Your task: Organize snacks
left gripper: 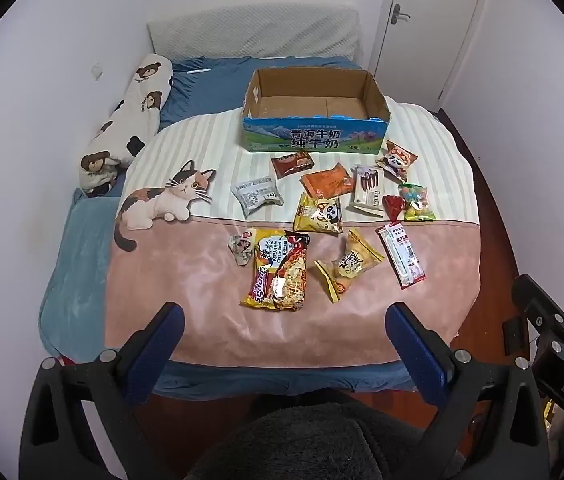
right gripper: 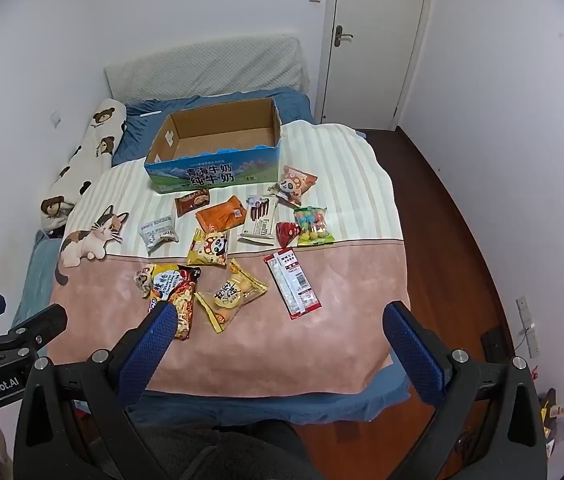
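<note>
Snacks [left gripper: 321,216]: scattered mid-frame on the bed [left gripper: 218,320], below the empty box [left gripper: 313,120]. Left gripper [left gripper: 285,332] and right gripper [right gripper: 280,330]: fingers spread wide, nothing held. Advised: start with the nearest noodle packet [left gripper: 278,268], pinching its edge, then lift to box.

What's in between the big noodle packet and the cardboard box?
Between the noodle packet and the cardboard box lie a yellow panda snack bag, an orange packet and a brown packet; both wrist views show it.
</note>
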`<action>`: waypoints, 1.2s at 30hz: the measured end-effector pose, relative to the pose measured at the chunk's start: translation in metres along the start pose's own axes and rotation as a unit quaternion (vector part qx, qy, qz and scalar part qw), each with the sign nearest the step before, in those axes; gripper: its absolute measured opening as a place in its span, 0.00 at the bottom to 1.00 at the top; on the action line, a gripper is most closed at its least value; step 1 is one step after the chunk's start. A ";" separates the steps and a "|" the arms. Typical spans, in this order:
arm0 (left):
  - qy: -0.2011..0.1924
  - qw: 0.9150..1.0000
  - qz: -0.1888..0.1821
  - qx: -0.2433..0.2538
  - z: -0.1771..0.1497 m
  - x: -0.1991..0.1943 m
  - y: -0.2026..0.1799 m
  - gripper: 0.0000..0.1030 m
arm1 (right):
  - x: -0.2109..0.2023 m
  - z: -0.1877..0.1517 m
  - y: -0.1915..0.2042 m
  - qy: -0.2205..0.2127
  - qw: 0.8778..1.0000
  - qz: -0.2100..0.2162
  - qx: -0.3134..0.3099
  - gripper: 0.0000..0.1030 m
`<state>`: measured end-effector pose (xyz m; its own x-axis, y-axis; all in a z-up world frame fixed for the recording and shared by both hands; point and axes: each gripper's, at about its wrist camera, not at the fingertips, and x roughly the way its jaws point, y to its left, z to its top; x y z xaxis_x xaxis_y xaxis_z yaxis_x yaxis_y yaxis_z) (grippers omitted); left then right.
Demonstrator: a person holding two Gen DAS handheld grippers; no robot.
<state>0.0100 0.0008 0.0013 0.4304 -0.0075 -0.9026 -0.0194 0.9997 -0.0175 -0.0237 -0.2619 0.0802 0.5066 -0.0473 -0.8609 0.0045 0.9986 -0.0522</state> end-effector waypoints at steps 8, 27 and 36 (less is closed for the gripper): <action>0.000 1.000 -0.001 -0.004 0.001 0.002 0.001 1.00 | 0.005 0.004 0.003 0.003 1.000 -0.002 0.001 1.00; -0.004 1.000 -0.006 -0.012 0.003 0.002 0.013 1.00 | 0.004 0.009 0.010 -0.001 1.000 0.001 -0.008 1.00; -0.004 1.000 -0.006 -0.012 0.003 0.002 0.013 1.00 | 0.003 0.010 0.009 -0.002 1.000 0.000 -0.006 1.00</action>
<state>0.0132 0.0138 0.0009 0.4386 -0.0191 -0.8985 -0.0360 0.9986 -0.0388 -0.0140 -0.2526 0.0820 0.5099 -0.0477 -0.8589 -0.0063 0.9982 -0.0592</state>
